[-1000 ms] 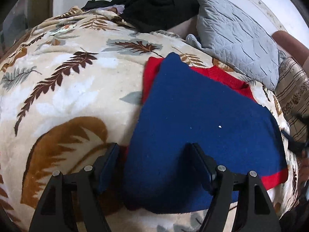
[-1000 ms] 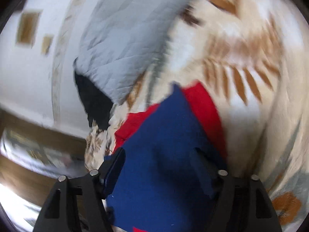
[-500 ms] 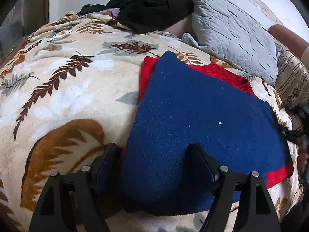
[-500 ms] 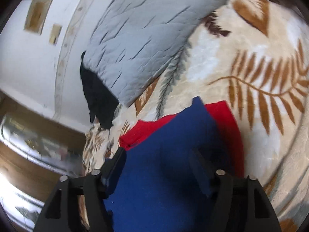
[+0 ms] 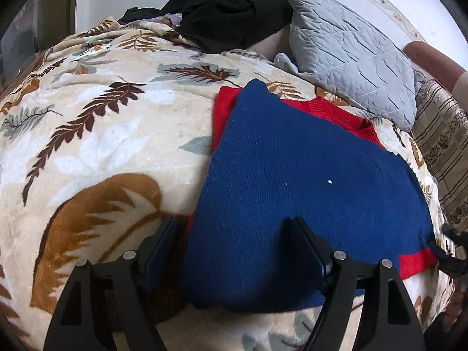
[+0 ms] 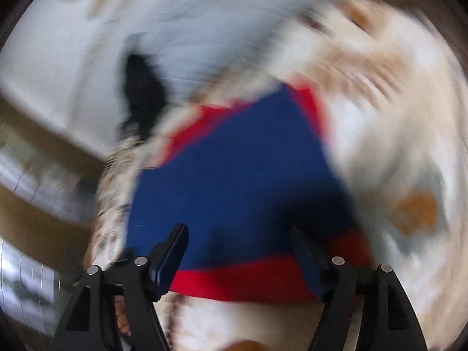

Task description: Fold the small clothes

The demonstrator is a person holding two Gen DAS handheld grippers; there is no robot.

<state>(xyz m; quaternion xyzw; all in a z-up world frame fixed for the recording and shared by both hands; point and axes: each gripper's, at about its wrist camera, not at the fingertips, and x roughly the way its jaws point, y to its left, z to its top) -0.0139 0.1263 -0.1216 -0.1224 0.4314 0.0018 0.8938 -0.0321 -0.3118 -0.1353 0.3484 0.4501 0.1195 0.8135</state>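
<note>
Sweater [image 5: 307, 181]: blue knit with red trim, folded, lying flat on the leaf-print blanket [image 5: 96, 146] of a bed.

Left gripper [image 5: 234, 234]: jaws apart, straddling the sweater's near corner, pads not pressing it.

Right gripper [image 6: 238, 242]: view motion-blurred; jaws closing, the sweater's red hem [image 6: 242, 280] lying between them, no clamp evident.

Pillow [image 5: 351, 64]: grey, quilted, just beyond the sweater.

Black garment [image 5: 234, 8]: heaped at the bed's far end.
</note>
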